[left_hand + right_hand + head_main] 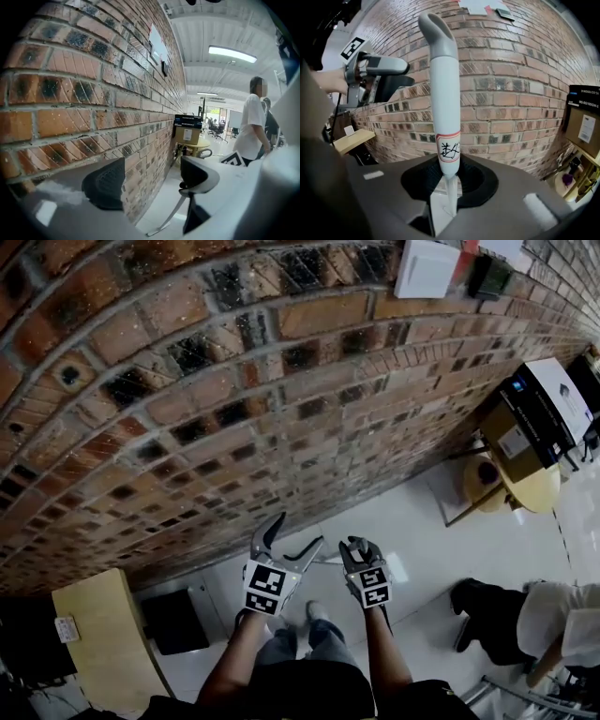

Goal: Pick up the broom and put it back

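Note:
My right gripper (pixel 445 180) is shut on the broom's pale grey handle (pixel 444 93). The handle rises straight up from between the jaws, carries a red-edged label with handwriting, and ends in a hooked tip in front of the brick wall (pixel 511 84). In the head view the right gripper (pixel 361 545) is held low over the white floor, close to the wall's foot. My left gripper (pixel 300 529) hangs just left of it, open and empty. The left gripper view shows its jaws (pixel 150 178) spread, with a thin pale rod (pixel 168 215) slanting down to the floor behind them.
The brick wall (pixel 234 399) fills the upper left. A round yellow table (pixel 530 491) bearing boxes (pixel 525 423) stands at the right. A wooden cabinet (pixel 108 643) and a black mat (pixel 175 620) lie at the lower left. A person (pixel 553 615) is at the lower right.

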Demonstrator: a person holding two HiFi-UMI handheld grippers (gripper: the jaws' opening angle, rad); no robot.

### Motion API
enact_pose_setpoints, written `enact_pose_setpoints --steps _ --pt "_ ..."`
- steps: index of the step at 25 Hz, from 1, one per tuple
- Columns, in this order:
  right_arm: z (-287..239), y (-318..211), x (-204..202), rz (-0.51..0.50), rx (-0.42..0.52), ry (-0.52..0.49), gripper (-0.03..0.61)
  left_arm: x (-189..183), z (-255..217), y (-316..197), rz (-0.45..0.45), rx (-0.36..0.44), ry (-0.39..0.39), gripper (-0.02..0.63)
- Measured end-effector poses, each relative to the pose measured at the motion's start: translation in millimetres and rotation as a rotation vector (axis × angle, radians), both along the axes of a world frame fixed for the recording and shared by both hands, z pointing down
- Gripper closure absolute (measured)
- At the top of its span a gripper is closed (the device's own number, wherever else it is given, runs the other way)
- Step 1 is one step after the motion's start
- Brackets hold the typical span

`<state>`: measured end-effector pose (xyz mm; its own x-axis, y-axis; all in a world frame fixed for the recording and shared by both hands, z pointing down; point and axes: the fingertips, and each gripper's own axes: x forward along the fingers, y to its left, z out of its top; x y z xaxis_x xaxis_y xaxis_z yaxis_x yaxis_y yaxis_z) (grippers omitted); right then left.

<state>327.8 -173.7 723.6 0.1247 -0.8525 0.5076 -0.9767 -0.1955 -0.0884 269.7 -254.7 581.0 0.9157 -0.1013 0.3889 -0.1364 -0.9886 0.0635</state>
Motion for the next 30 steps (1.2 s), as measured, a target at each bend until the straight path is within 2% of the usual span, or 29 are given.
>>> enact_pose_setpoints --steps 3,8,13,17,21,30 --pt "26.3 -15.2 2.7 -0.01 -0.04 -0.015 0.491 -2.6 14.6 -5.2 -0.024 -0.032 -0.013 0.236" --pt "68.7 -41.4 6.1 -0.027 -0.094 -0.05 0.488 -13.3 31.5 -16.5 -0.06 -0.041 -0.057 0.236" --pt "77.1 -78.5 25.9 -0.033 -0.045 -0.076 0.487 -24.7 42.6 -25.0 -0.095 -0.056 -0.074 0.238" --pt "84.9 -108.1 54.5 -0.022 -0.047 -0.079 0.486 -33.1 48.8 -28.7 -0.107 -0.056 -0.099 0.238" --pt "88.6 -136.9 69.9 -0.032 -0.022 -0.123 0.486 -43.6 52.7 -32.4 -0.126 -0.057 -0.104 0.238" --pt "100.5 -163.6 108.5 0.097 0.01 -0.275 0.459 -70.5 56.9 -39.4 -0.17 -0.055 -0.147 0.239"
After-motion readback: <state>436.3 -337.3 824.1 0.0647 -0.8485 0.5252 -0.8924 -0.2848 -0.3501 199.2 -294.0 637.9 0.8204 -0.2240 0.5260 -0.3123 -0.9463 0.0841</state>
